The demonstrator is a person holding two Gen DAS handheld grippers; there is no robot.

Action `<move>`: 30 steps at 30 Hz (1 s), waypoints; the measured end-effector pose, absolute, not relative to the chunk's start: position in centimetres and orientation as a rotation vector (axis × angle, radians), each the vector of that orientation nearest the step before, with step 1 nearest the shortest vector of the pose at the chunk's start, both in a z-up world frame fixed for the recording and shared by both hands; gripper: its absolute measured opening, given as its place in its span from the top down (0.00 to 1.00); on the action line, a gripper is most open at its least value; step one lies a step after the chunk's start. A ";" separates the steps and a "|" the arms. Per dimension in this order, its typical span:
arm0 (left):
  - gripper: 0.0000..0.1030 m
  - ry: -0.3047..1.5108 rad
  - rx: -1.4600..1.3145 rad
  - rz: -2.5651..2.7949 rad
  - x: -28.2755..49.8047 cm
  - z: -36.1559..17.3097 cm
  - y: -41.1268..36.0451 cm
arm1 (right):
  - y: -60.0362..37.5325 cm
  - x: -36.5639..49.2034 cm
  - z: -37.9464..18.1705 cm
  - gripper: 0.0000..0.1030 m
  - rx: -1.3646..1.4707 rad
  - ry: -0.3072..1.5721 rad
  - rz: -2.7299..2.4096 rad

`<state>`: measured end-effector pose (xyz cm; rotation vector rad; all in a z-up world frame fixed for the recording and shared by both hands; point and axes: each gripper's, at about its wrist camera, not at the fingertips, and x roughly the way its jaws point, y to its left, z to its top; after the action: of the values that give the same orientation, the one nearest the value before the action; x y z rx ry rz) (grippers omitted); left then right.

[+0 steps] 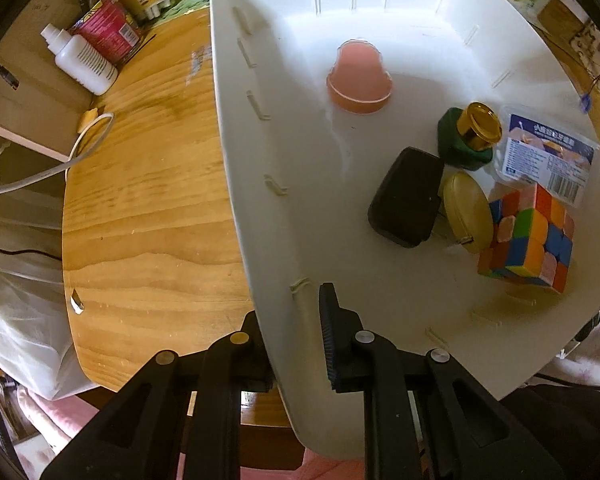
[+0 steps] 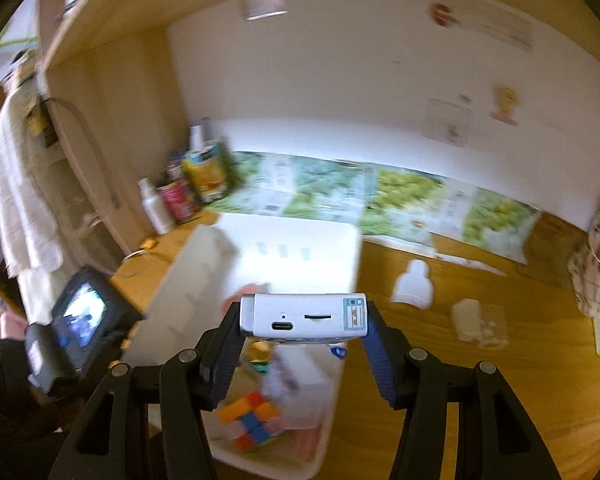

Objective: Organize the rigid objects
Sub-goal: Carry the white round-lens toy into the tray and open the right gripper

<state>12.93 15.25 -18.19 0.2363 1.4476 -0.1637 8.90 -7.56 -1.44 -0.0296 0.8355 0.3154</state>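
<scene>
Wooden table (image 1: 148, 208) against a white wall, leafy poster along its back edge. White bin (image 1: 284, 128) at the table's left end. Left gripper (image 1: 290, 320) clamps the bin's near wall, one finger outside, one inside. Left view alone shows the contents clearly: pink cup (image 1: 359, 80) upside down and apart; black box (image 1: 406, 196), green bottle with gold cap (image 1: 466, 138), gold disc (image 1: 468, 212), cube (image 1: 528, 236) and labelled packet (image 1: 548, 152) bunched at the right side. Right view, blurred, alone shows the right gripper (image 2: 300, 318) gripping a white device (image 2: 303, 316) by both ends above the bin, long axis crosswise between the fingers, port face toward camera
</scene>
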 end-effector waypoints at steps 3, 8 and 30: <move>0.86 1.441 0.242 -0.168 12.5 -18.1 15.6 | -5.4 8.1 -1.7 0.44 -0.050 0.846 0.374; 0.91 1.439 0.234 -0.177 11.8 -18.0 15.8 | -2.6 7.3 -3.6 0.44 -0.065 0.906 0.445; 0.91 1.459 0.138 -0.040 12.2 -18.2 16.3 | -5.8 7.7 -5.3 0.36 -0.084 0.965 0.474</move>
<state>12.19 16.29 -18.22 0.1381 1.4594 -0.0402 7.74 -5.79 -5.34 -0.0838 0.9651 0.4743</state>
